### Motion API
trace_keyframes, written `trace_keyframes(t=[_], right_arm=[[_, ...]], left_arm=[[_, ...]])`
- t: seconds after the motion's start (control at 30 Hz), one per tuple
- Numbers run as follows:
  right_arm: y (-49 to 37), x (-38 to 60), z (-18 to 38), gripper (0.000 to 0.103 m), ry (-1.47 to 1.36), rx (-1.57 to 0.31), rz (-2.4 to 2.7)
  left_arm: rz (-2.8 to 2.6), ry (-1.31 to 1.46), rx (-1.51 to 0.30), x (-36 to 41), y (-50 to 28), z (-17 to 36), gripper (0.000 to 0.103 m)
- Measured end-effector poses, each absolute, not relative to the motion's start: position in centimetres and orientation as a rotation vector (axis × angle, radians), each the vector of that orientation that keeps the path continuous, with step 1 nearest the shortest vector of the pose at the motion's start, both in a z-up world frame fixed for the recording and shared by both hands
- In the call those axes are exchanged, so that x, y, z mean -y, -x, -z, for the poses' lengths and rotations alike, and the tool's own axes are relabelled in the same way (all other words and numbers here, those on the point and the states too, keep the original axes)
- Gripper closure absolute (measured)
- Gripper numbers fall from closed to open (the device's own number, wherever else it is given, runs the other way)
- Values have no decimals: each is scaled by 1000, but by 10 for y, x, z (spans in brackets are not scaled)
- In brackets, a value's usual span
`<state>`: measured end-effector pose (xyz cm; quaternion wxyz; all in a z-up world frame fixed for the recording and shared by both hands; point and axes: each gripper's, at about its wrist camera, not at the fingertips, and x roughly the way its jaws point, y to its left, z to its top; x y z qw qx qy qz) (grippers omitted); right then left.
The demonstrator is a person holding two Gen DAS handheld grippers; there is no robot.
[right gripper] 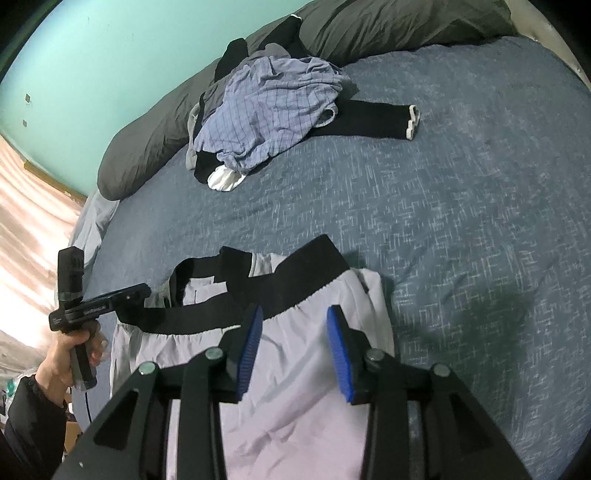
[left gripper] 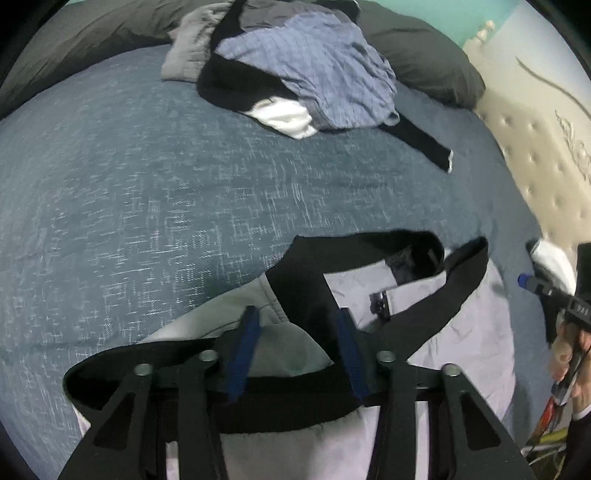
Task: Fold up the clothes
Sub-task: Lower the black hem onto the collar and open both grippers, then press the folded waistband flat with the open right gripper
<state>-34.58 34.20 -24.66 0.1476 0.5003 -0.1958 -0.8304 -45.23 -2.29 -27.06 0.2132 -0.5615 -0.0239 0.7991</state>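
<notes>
Pale lilac-grey shorts with a black elastic waistband (right gripper: 295,369), lying at the near edge of the bed, waistband twisted and turned toward the far side, pale fabric creased. Left gripper (left gripper: 299,350), black frame with blue ribbed pads: pads apart, poised over the black waistband and pale cloth; whether either pad touches the fabric cannot be told. In the right wrist view the same tool appears at the near left, gripped by a hand (right gripper: 70,354) in a dark sleeve, its tip at the left end of the waistband. Right gripper (right gripper: 295,350), same build: pads apart above the pale fabric just below the waistband, nothing clamped between them. Bed cover, blue-grey with a fine white fleck (right gripper: 461,221), bearing all items. Heap of unfolded clothes (left gripper: 306,77) at the far side, well apart from the shorts: a blue checked shirt on top, grey, black and white pieces beneath, one black leg or sleeve with a white cuff trailing right. Dark grey pillows (right gripper: 388,26) behind the heap. Turquoise wall (right gripper: 92,66) at far left.
</notes>
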Motion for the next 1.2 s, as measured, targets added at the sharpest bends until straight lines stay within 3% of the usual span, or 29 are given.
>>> trace_keyframes(t=[0.03, 0.1, 0.3, 0.5, 0.67, 0.87, 0.9, 1.0, 1.2], right_arm=[[345, -342, 248, 66, -1443, 559, 2388], [344, -342, 250, 66, -1449, 557, 2386], [341, -349, 254, 66, -1457, 617, 2385], [335, -352, 252, 66, -1461, 639, 2396], [333, -346, 246, 66, -1439, 635, 2394], [334, -319, 239, 66, -1430, 576, 2350], [334, -315, 239, 66, -1431, 569, 2343], [334, -308, 241, 66, -1442, 551, 2322], [333, -312, 250, 66, -1474, 558, 2327]], left_arm=[[-2216, 1563, 52, 22, 453, 272, 88], [-2211, 1571, 29, 20, 453, 276, 99], [-2225, 1510, 41, 28, 441, 262, 101], [-2256, 1261, 66, 37, 408, 208, 101], [-2247, 1204, -48, 31, 383, 194, 101], [-2318, 1392, -91, 39, 405, 235, 97], [-2319, 1415, -69, 42, 408, 241, 96], [-2336, 1441, 1, 55, 412, 245, 75], [-2411, 1425, 98, 95, 408, 232, 72]])
